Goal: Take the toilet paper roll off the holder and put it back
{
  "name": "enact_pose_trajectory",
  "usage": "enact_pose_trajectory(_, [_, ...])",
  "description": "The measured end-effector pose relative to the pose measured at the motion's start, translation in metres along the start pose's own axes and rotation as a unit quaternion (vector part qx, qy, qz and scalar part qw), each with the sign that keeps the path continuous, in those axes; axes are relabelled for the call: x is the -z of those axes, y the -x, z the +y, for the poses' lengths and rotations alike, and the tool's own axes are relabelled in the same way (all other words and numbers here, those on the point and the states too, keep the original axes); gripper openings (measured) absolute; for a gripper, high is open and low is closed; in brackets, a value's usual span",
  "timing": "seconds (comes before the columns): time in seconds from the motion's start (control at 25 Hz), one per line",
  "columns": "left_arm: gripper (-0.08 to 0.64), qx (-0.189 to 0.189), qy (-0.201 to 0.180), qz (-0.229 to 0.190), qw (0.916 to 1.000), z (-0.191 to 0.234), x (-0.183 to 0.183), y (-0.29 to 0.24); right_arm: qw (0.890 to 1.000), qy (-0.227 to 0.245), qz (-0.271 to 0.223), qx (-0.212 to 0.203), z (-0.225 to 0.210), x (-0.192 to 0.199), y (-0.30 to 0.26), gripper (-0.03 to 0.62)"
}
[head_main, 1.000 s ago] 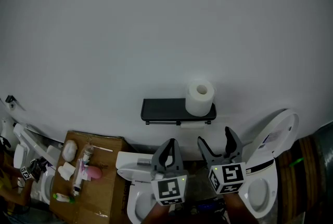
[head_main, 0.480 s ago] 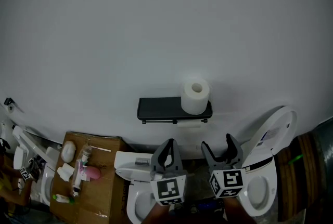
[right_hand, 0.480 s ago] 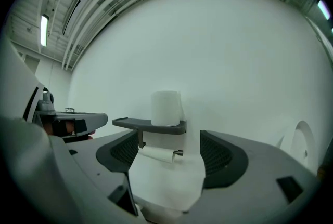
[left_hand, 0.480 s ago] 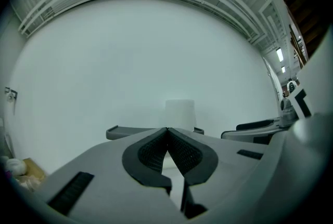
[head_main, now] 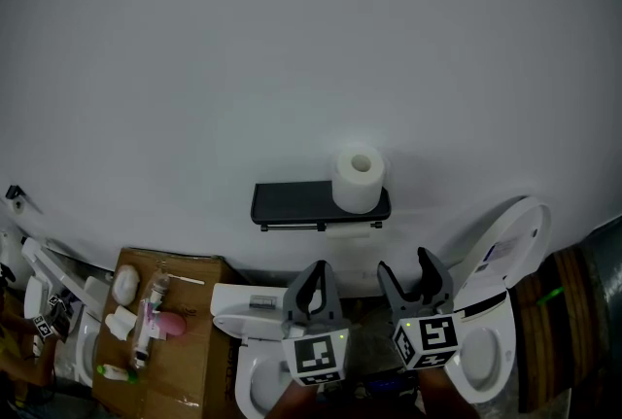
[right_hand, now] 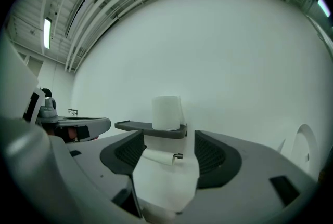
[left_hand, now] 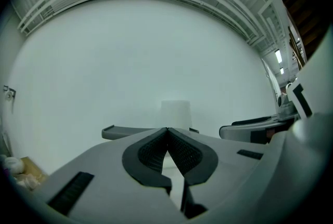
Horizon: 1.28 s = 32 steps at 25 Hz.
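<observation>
**One roll [head_main: 358,179] ahead of both jaws, nothing gripped**

We read the left gripper [left_hand: 167,130] as closed: its dark pads meet at the tips and nothing sits between them. The right gripper [right_hand: 167,140] stands wide, with its jaws closing a little at this moment. The gap between them is empty, and the roll only shows through it, well ahead and slightly above.

Further ahead of the jaws, the roll stands upright on its flat end with the hollow core facing up. It sits at the right-hand end of a dark shelf [right_hand: 132,126] fixed to the white wall [head_main: 311,38]. Just under the shelf, straight ahead of the right jaws, a bar [right_hand: 178,156] carries something thin and white. We cannot tell whether it is a bare tube or a nearly spent roll. Below and to the right of the right gripper, a toilet [head_main: 491,330] stands with its lid up.

We judge the roll to be light and soft. It should give under pressure and dent if squeezed hard. The paper surface should grip well rather than slip, though a loose tail could unwind.

It appears to stand free on the shelf, so a sideways nudge could tip it off the edge. We would take it across the middle of its round side with the wide right jaws. The pads should sit on opposite sides and close only until the paper starts to yield.
</observation>
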State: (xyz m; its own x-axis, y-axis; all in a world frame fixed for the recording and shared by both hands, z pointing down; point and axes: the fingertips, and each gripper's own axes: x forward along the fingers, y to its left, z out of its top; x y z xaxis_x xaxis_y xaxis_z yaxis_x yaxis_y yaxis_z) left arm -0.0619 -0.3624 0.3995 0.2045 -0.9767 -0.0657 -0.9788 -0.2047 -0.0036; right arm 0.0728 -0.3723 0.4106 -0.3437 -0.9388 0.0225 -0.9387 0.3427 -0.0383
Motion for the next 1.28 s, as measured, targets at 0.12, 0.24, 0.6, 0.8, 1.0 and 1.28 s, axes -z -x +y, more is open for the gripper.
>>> enact_pose_trajectory(0.12, [0.012,0.003,0.002,-0.001,1.0000,-0.003,-0.001,0.001,1.000,0.010,-0.010,0.002,0.000,-0.003,0.005,0.051])
enact_pose_trajectory(0.24, [0.012,0.008,0.006,-0.009,0.9999,-0.007,-0.005,0.002,1.000,0.012,-0.006,-0.007,0.003,-0.003,0.005,0.028])
enact_pose_trajectory(0.6, [0.012,0.015,0.006,-0.013,0.9998,-0.013,-0.008,0.003,1.000,0.020,-0.007,-0.011,0.006,-0.010,0.004,0.020])
enact_pose_trajectory(0.8, [0.012,0.014,-0.002,-0.006,0.9999,-0.011,-0.005,0.003,1.000,0.023,-0.005,-0.009,0.007,-0.009,0.001,0.020])
enact_pose_trajectory(1.0, [0.012,0.013,0.004,-0.014,0.9998,-0.010,-0.008,0.003,1.000,0.029,0.002,-0.006,0.008,-0.006,-0.001,0.020])
enact_pose_trajectory(1.28, [0.012,0.011,-0.002,-0.004,0.9999,-0.007,-0.003,0.003,1.000,0.024,0.004,-0.009,0.008,-0.004,-0.003,0.019])
